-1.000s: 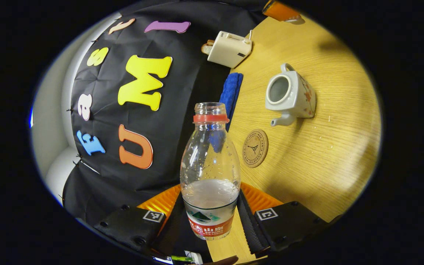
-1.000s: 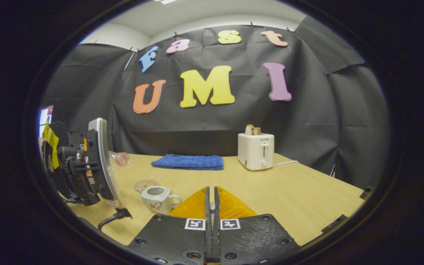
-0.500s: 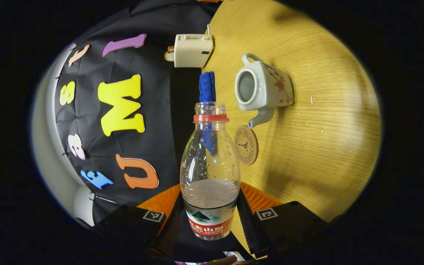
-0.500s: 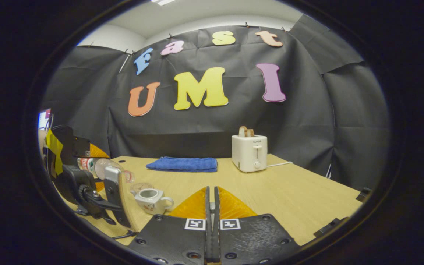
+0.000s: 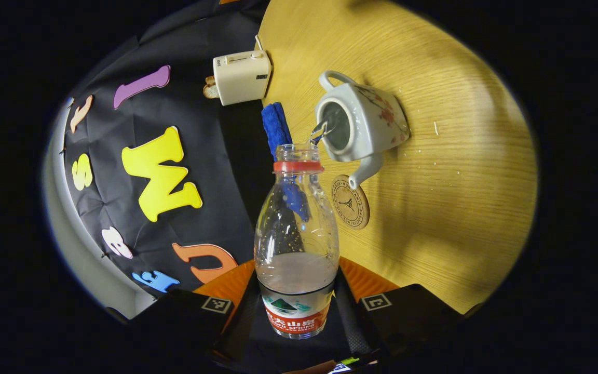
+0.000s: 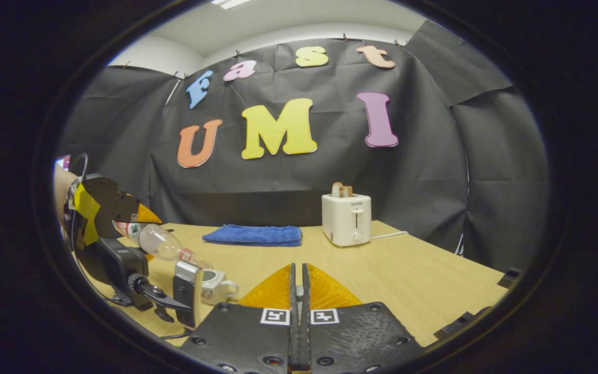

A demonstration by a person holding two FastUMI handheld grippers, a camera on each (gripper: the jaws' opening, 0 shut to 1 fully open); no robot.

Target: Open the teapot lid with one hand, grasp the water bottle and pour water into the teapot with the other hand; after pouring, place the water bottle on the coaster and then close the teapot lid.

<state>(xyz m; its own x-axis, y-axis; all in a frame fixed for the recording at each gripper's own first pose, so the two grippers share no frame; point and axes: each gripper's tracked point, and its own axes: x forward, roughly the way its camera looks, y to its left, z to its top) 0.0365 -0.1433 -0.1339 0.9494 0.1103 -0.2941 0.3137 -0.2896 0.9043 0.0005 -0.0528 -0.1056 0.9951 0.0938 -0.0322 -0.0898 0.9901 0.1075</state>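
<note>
- Clear plastic bottle (image 5: 297, 244), ribbed at the neck with a red collar, is clamped between the left gripper's (image 5: 297, 306) jaws, its uncapped mouth tipped toward the teapot (image 5: 359, 120).
- Glazed white teapot, floral and lidless, sits ahead of those jaws; a thin stream arcs into its opening.
- Round cork coaster (image 5: 350, 201) lies just beside the spout.
- Right gripper (image 6: 297, 291) has its jaws pressed together; whether they pinch anything I cannot tell. Its view adds the left gripper's side, the blue towel (image 6: 252, 235) and the boxy toaster (image 6: 346, 219).

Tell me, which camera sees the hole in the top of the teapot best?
The left gripper view. It looks straight into the open teapot, where water streams in from the water bottle. In the right gripper view the teapot is small and half hidden behind the other gripper's gear.
</note>
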